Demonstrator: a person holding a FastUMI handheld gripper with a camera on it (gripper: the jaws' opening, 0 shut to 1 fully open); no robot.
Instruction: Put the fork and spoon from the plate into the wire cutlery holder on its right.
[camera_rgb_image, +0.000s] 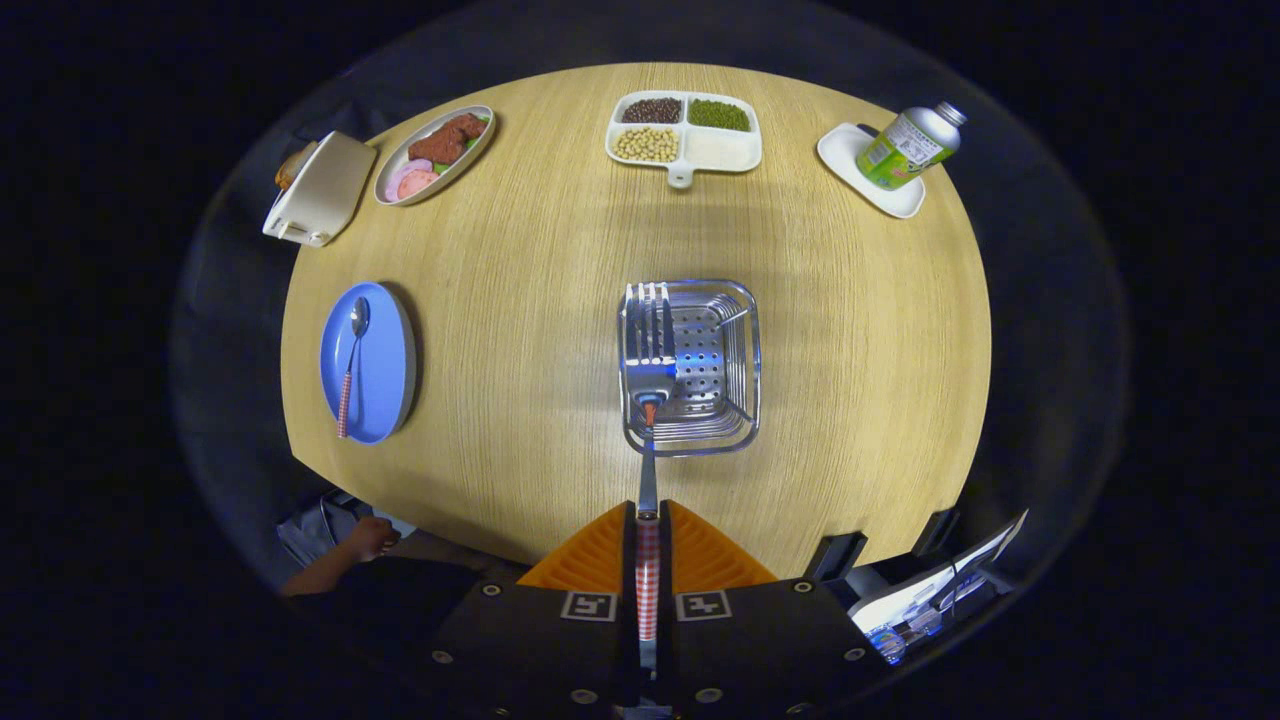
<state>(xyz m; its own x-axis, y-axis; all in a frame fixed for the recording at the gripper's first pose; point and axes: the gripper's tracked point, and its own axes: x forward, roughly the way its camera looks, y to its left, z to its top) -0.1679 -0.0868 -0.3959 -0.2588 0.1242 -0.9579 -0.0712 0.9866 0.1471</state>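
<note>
Gripper view, looking down from above on a round wooden table (520, 300). At the bottom, the gripper (648, 540) with orange fingers (598, 558) has its jaws clamped together on the red-and-white checked handle of a fork (648, 400). The fork points straight ahead, its metal tines hanging over the near left part of the wire cutlery holder (690, 365), a square, shiny metal basket with a perforated floor standing near the middle of the table. Whether the tines are already inside the basket or just above it cannot be told.

Well to the left of the holder lies a blue plate (385, 360) with the spoon (352, 365) resting on it, bowl end away from the camera and checked handle toward it.

Along the far edge of the table are a white container (322, 190), an oval dish of food (434, 155), a divided tray of beans (684, 132) and a green-labelled bottle (908, 146) on a small white tray. A person's hand (368, 540) rests by the near edge.

The step in hand appears to be delivering the fork. The next move likely calls for lowering it into the holder and parting the jaws, then travelling left to the spoon.
</note>
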